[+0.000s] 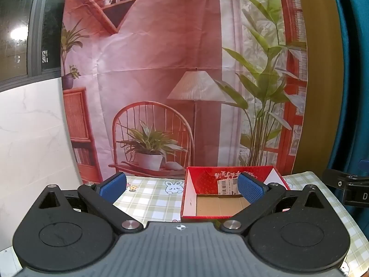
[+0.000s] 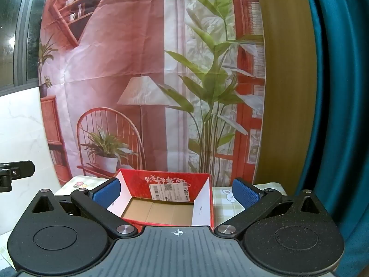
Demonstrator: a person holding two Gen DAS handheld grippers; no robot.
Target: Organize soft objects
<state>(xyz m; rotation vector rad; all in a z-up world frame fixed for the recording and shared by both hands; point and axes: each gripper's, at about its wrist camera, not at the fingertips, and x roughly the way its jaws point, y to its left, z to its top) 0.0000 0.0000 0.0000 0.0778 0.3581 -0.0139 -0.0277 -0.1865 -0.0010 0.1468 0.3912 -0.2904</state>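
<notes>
Nearest the lenses, both claws stand wide with nothing between their blue pads: the left claw [image 1: 182,188] hangs over the checked cloth of the surface [image 1: 152,198], and the right claw [image 2: 176,190] is lined up almost squarely on the red box [image 2: 170,182]. The box sits open on the cloth just ahead, its cardboard floor bare and a shipping label [image 2: 169,191] stuck on its far inner wall. No soft objects show in either view (they may lie below or beside the frames), so the box looks like the destination, not yet filled. Behind it hangs a printed backdrop [image 1: 161,69] of a chair, lamp and plants.

The risk from here: the box looks light, so a claw dipping in could catch a wall and shove or tip it. Reaching for unseen items could also knock the two claws together.
</notes>
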